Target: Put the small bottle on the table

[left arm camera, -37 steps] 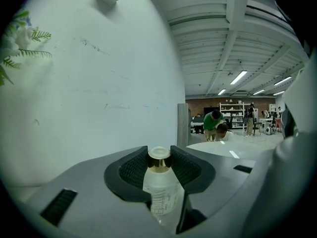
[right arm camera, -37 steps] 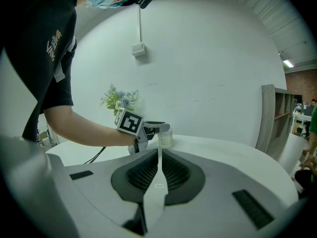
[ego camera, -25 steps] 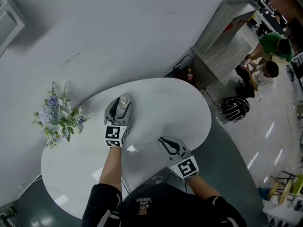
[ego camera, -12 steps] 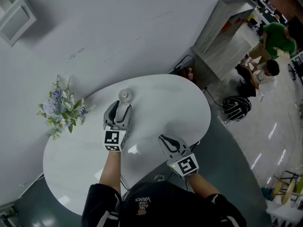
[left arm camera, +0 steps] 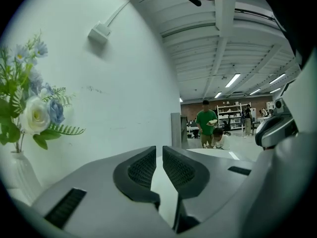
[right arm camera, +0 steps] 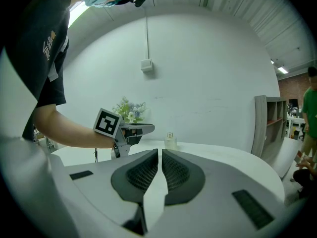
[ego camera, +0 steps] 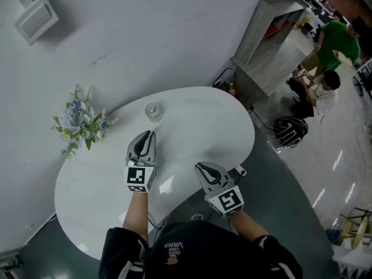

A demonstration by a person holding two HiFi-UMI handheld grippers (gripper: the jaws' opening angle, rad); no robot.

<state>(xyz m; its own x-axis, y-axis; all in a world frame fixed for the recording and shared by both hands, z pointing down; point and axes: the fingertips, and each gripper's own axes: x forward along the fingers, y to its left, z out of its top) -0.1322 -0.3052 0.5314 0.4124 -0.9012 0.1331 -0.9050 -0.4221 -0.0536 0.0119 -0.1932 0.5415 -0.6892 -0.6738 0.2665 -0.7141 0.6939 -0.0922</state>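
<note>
At twelve o'clock from the left gripper, whose empty jaws have just been closing together, the small bottle stands upright, apart.

A white wall bears a small box; a grey cabinet stands against it on glossy floor; ceiling lights glow.
</note>
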